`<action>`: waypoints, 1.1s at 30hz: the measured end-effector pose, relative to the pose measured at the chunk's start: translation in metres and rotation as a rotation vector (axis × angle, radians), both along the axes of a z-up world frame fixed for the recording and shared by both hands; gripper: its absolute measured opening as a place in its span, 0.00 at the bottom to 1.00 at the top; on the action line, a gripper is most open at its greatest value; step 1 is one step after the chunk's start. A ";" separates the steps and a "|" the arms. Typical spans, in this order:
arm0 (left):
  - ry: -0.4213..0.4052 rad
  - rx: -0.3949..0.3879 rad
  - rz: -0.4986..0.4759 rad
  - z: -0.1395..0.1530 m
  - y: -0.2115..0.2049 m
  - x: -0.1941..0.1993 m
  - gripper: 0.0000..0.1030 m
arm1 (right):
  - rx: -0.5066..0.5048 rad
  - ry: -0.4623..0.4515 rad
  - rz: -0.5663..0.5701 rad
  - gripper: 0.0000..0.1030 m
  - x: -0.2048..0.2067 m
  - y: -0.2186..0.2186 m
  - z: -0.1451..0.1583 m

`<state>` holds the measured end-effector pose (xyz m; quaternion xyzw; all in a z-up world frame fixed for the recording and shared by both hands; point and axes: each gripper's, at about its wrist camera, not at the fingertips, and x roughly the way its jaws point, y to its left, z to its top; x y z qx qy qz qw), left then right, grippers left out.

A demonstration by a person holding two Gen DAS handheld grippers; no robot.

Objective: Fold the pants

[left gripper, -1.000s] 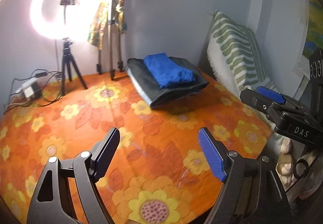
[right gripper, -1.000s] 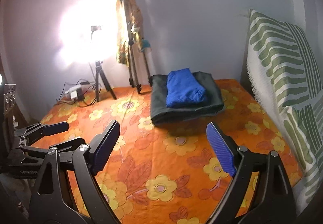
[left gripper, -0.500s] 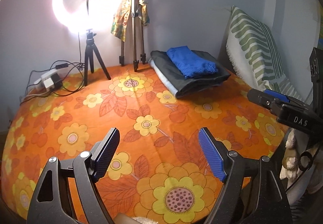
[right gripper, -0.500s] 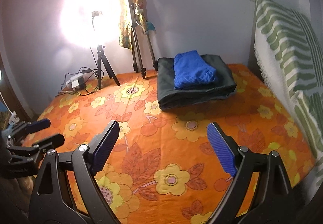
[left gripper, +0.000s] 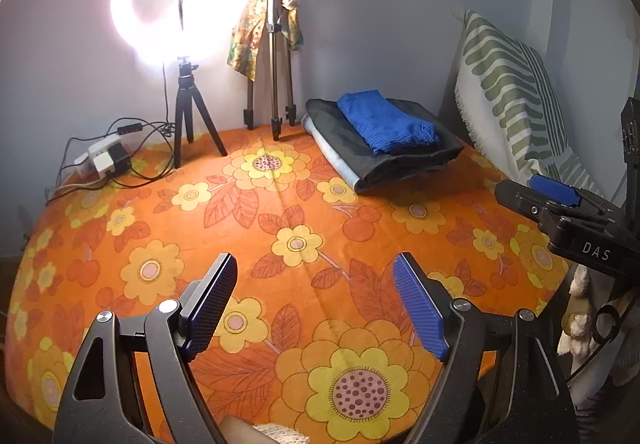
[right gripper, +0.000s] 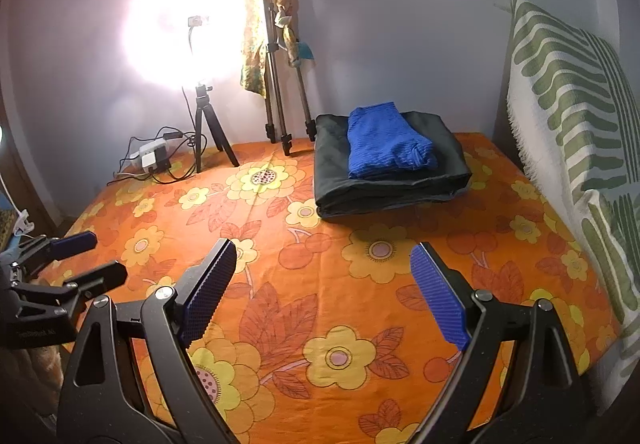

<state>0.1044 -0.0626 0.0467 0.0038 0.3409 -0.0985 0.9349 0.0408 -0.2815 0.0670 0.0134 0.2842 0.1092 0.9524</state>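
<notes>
Pants (right gripper: 390, 142), blue and already folded, sit on a folded dark garment (right gripper: 390, 184) far ahead of both claws, near the wall, so this fold looks finished; no unfolded pair shows on the orange flowered bedspread (right gripper: 360, 284). Left claw (left gripper: 316, 304) and right claw (right gripper: 324, 292) both gape wide and hold nothing, hovering over bare bedspread. Seen from the left wrist, the right claw's body reads "DAS" (left gripper: 596, 251); other lettering is too blurred.

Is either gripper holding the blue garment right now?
No. The blue garment lies folded on the dark folded pile at the far end of the bed, while the right gripper and left gripper hang open and empty.
</notes>
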 end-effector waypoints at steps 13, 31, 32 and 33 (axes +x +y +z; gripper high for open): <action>-0.010 0.011 -0.006 0.003 -0.006 -0.003 0.78 | -0.003 0.007 -0.014 0.89 -0.001 -0.004 -0.003; -0.015 0.019 -0.004 0.005 -0.006 -0.005 0.78 | -0.015 0.017 0.002 0.89 0.000 -0.001 -0.008; -0.015 0.021 -0.004 0.005 -0.006 -0.005 0.78 | -0.014 0.018 0.002 0.89 0.000 -0.001 -0.008; -0.016 0.022 -0.004 0.005 -0.006 -0.005 0.78 | -0.014 0.020 0.002 0.89 0.001 0.000 -0.008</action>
